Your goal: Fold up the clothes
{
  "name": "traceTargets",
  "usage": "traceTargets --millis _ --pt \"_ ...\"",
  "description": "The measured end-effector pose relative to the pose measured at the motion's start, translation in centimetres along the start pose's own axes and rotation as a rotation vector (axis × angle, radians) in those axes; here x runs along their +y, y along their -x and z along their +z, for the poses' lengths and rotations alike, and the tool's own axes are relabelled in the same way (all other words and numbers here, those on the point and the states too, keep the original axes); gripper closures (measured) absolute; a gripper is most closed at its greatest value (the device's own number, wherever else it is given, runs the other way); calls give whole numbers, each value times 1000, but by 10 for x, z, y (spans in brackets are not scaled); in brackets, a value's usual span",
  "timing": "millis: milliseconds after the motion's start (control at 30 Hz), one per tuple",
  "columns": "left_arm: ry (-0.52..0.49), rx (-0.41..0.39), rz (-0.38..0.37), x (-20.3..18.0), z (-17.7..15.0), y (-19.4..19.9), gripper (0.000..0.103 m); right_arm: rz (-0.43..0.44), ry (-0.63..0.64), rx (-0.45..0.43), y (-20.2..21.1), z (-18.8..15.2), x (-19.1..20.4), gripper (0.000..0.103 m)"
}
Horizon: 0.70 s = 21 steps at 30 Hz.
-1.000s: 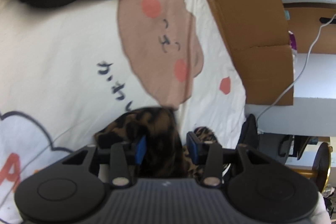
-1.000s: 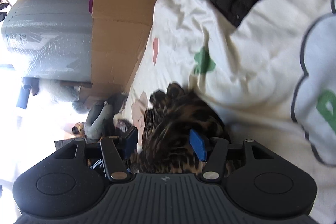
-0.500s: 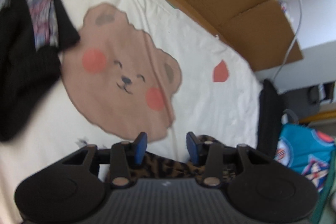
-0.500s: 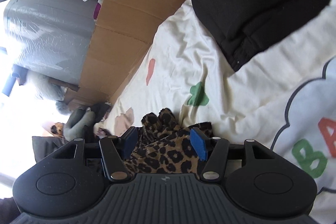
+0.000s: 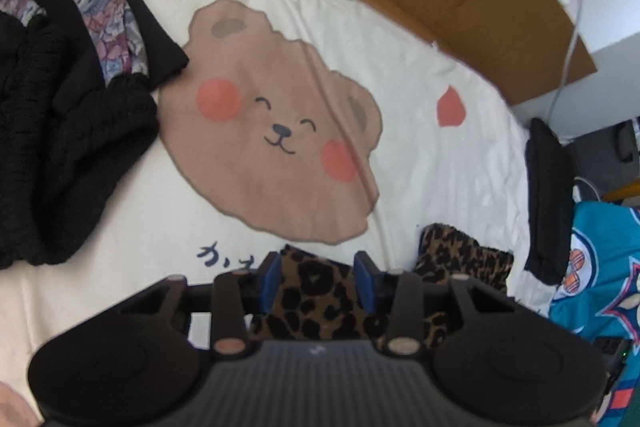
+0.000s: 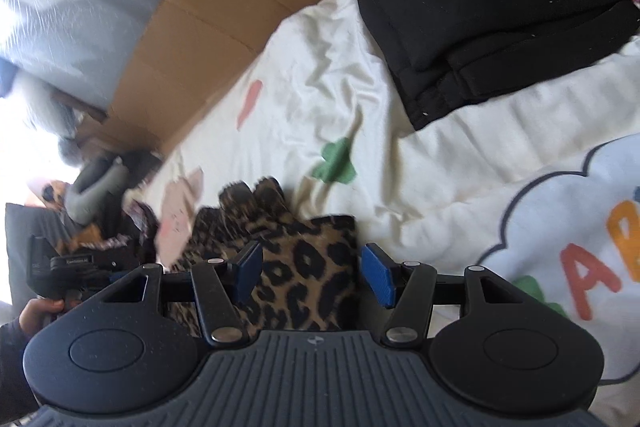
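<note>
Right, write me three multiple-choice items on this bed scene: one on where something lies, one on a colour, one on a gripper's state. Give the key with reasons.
1. Where does the leopard-print garment lie?
A. on the cream bedsheet, under both grippers
B. inside the cardboard box
C. on top of the black clothes

2. What colour are the cheeks of the bear face printed on the sheet?
A. green
B. pinkish red
C. blue

3. How does the right gripper stand?
A. shut flat with nothing in it
B. out of view
C. open, blue pads apart over the leopard fabric

Key: 1 A, the spotted fabric rests on the sheet right at the left gripper and the right one. 2 B, two pinkish red circles flank the bear's smile. 3 C, a wide gap shows between the pads, with the cloth lying loose below.
</note>
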<state>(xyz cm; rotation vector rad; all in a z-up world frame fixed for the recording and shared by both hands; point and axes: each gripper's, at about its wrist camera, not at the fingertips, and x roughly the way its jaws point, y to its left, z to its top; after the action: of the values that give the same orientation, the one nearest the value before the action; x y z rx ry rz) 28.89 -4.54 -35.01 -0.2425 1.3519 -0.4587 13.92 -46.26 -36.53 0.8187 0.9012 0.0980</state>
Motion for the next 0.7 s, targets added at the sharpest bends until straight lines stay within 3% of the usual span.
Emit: traceTargets --millis 167,300,400,533,700 --pt "-170 -8 58 -7 -19 -19 61 -44 4 -7 1 -4 -1 47" --pt "-274 -78 20 -10 -29 -18 61 -79 66 11 -6 -6 8 55" --pt "-311 -68 34 -10 -36 -26 61 -110 129 -13 -11 -6 20 59" --pt "-344 -52 45 -8 -45 -35 61 -146 160 -13 -20 -1 26 86" --pt "-361 -46 52 -4 -48 -37 61 -157 162 -7 -21 2 28 87"
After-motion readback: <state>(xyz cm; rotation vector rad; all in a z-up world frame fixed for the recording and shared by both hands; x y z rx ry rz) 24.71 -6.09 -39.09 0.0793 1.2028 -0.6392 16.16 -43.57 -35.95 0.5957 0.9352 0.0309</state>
